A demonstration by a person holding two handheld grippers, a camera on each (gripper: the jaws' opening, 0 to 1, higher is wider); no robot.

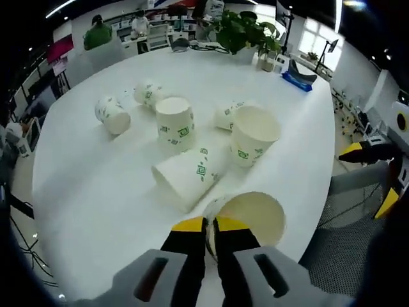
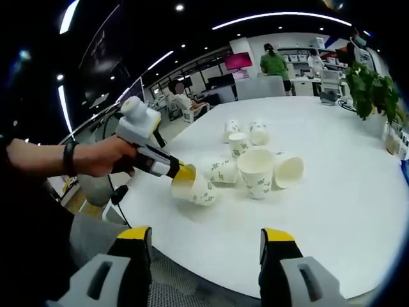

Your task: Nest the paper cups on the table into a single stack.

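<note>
My left gripper (image 1: 209, 228) is shut on the rim of a white paper cup with green print (image 1: 252, 214), held at the table's near edge with its mouth turned toward the camera. Beyond it one cup lies on its side (image 1: 188, 176), one stands upright (image 1: 254, 134) and one stands upside down (image 1: 174, 121). Three more lie farther back (image 1: 112, 115) (image 1: 148, 93) (image 1: 225, 116). In the right gripper view a hand holds the left gripper (image 2: 182, 173) on that cup (image 2: 197, 190). My right gripper (image 2: 206, 240) is open and bare, off the table edge, short of the upright cup (image 2: 257, 169).
The round white table (image 1: 96, 192) has bare room at the near left. A potted plant (image 1: 239, 29) and a blue object (image 1: 297, 80) sit at its far side. A mesh chair (image 1: 339, 256) stands by the near edge. People sit at desks behind.
</note>
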